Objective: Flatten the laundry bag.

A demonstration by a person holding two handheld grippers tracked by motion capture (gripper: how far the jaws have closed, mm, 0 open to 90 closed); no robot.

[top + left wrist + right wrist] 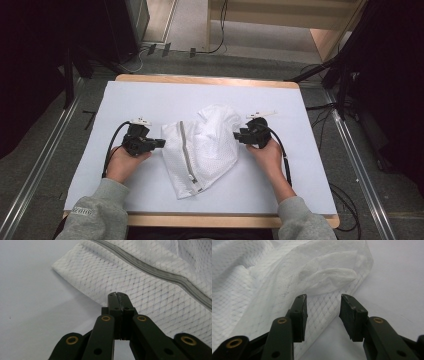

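A white mesh laundry bag (pixel 205 145) with a grey zipper (pixel 186 150) lies crumpled in the middle of the white table cover (pixel 150 95). My left gripper (pixel 161 143) is at the bag's left edge. In the left gripper view it (pixel 117 295) is shut, its tips over the edge of the mesh (pixel 155 297) just below the zipper (pixel 160 271). I see no fabric between the jaws. My right gripper (pixel 237 135) is at the bag's right side. In the right gripper view it (pixel 323 302) is open, with the bag's thin mesh edge (pixel 322 307) lying between the jaws.
The wooden table rim (pixel 200 79) frames the white cover. Metal rails (pixel 357 165) run along the floor on both sides. Black stands and cables (pixel 345 85) sit at the right, and dark equipment (pixel 100 35) at the back left.
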